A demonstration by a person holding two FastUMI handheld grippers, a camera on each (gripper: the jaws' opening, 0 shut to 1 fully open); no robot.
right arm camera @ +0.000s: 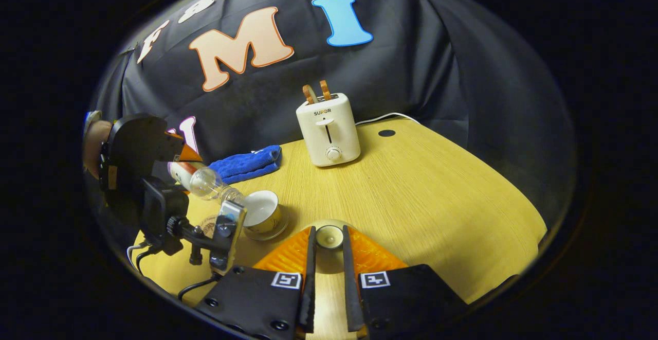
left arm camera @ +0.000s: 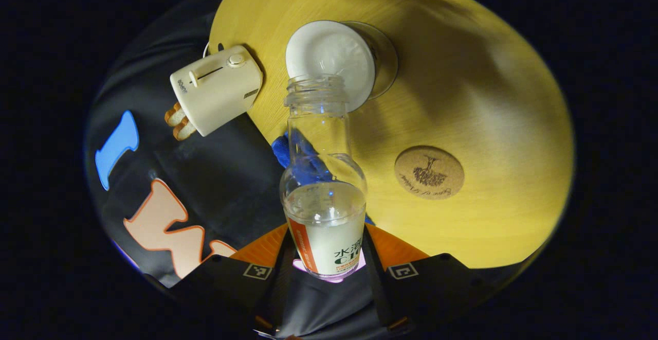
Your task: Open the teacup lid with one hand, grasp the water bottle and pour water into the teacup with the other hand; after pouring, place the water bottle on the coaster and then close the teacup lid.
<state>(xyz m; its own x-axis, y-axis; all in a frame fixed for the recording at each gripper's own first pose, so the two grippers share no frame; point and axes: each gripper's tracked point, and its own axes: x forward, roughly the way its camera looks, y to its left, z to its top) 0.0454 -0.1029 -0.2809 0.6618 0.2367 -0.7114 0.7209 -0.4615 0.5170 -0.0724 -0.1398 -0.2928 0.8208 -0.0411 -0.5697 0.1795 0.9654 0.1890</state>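
The left gripper has its fingers pinching a clear plastic water bottle with a white and orange label. The bottle is tipped over, and its open mouth sits just above the white teacup. Some water is left in the bottom part of the bottle. I cannot tell how much water is in the cup. The cup stands on a clear glass saucer on the round yellow wooden tabletop.

In the left gripper view, a round brown cork coaster lies bare on the tabletop, to the right of the bottle. A cream toaster with two slices of toast in it sits to the left of the cup.

In the right gripper view, the left gripper is at the far left, tipping the bottle at the cup. A folded blue cloth lies behind it. The toaster stands in the middle at the back. The right gripper has its fingers pinching the small round teacup lid, held up above the tabletop to the right of the cup.
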